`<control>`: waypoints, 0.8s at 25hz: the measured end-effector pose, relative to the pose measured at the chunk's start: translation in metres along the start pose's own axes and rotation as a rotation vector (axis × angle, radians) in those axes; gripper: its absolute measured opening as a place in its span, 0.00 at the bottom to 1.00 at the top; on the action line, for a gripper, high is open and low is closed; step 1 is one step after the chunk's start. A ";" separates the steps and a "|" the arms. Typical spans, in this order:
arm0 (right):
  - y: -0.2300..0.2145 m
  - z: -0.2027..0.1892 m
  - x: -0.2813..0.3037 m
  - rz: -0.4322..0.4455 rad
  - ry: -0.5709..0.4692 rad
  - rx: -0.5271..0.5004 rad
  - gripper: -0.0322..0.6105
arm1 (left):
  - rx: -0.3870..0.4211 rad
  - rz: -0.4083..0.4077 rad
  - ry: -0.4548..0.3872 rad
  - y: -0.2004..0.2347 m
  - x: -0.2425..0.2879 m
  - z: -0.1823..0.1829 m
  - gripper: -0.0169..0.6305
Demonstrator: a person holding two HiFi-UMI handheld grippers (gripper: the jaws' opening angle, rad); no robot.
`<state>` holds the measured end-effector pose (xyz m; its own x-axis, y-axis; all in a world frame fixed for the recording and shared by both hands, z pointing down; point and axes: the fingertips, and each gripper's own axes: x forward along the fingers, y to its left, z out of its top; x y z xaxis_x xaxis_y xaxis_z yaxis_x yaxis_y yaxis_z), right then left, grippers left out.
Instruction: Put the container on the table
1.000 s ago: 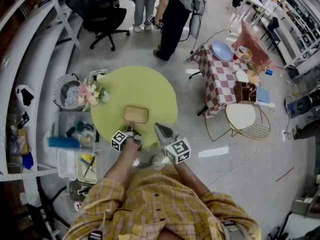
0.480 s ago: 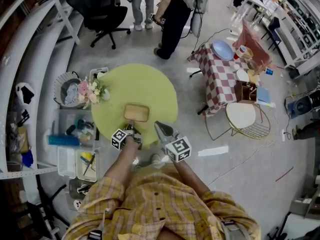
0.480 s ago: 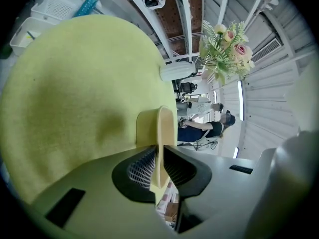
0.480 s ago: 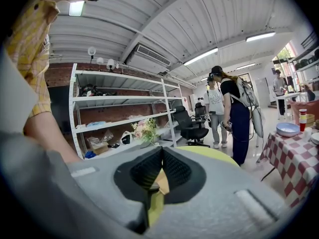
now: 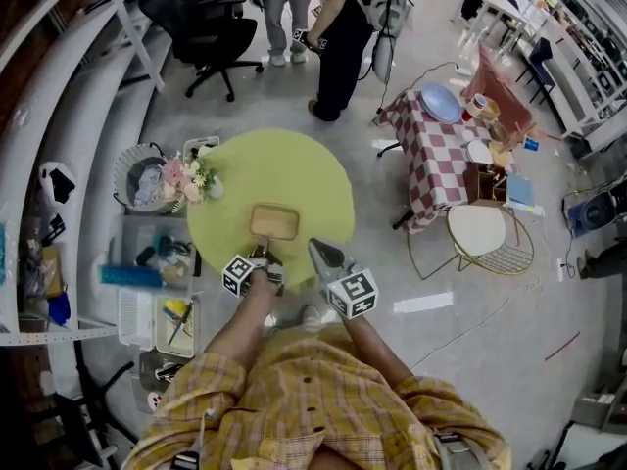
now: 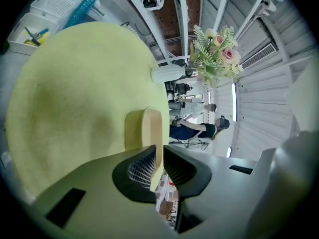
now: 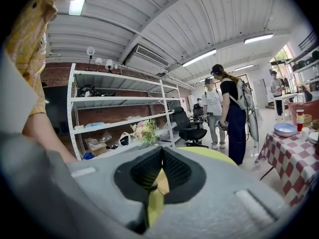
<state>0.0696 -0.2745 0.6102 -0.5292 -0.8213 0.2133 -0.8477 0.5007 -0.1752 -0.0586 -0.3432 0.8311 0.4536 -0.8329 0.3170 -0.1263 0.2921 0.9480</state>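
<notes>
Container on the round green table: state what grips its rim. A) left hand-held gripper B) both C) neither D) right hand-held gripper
A: the left hand-held gripper has its jaws closed on the container at its near rim; the right hand-held gripper is shut on nothing, apart from it.

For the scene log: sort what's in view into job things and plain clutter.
Job:
- container, gripped at its rim by the left gripper
- green table

Lying about:
- flowers
- checked table
- office chair
- right gripper, shut, holding nothing
</notes>
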 end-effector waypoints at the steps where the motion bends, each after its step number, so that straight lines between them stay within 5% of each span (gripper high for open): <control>1: 0.002 0.000 0.000 -0.001 -0.003 0.000 0.05 | 0.002 -0.007 0.003 -0.003 -0.002 0.000 0.07; 20: 0.039 0.006 -0.017 0.002 -0.036 -0.006 0.05 | -0.020 -0.158 0.051 -0.042 -0.046 0.000 0.03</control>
<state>0.0456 -0.2426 0.5944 -0.5295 -0.8295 0.1777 -0.8468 0.5042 -0.1697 -0.0742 -0.3167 0.7770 0.5107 -0.8444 0.1615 -0.0320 0.1691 0.9851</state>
